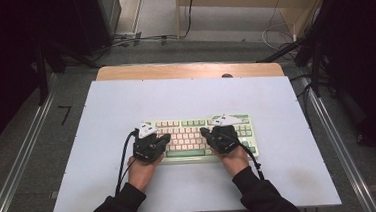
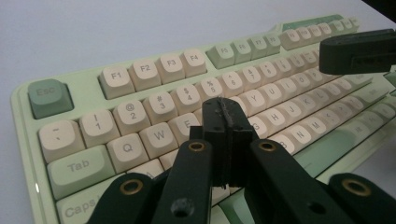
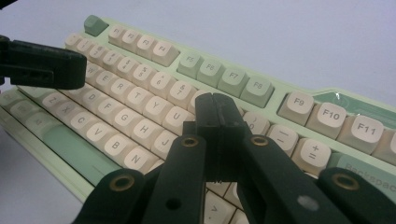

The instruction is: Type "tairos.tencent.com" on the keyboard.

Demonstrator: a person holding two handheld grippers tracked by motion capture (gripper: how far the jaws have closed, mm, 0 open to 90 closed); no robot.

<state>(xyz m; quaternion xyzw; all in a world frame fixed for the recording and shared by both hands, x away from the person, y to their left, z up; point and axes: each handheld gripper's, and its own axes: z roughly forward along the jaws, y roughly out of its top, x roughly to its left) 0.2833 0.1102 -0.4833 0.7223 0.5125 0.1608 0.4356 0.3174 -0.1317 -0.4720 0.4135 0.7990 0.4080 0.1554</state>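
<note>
A pale green keyboard (image 1: 188,134) with cream keys lies in the middle of the white board. My left gripper (image 1: 166,137) hovers over its left half, jaws shut with nothing between them. In the left gripper view the closed tips (image 2: 227,110) sit just above the keyboard's (image 2: 144,70) letter rows near R and T. My right gripper (image 1: 204,132) is over the right half, also shut and empty. In the right gripper view its tips (image 3: 217,105) hang above the keyboard (image 3: 224,74) near the 9 and O keys. Each view shows the other gripper's black jaw tip (image 2: 357,51) (image 3: 42,65).
The white board (image 1: 125,100) rests on a wooden table (image 1: 183,69) whose far edge shows behind it. Metal rails (image 1: 24,157) run along both sides on grey carpet. Cables (image 1: 136,39) and dark stands lie beyond the table.
</note>
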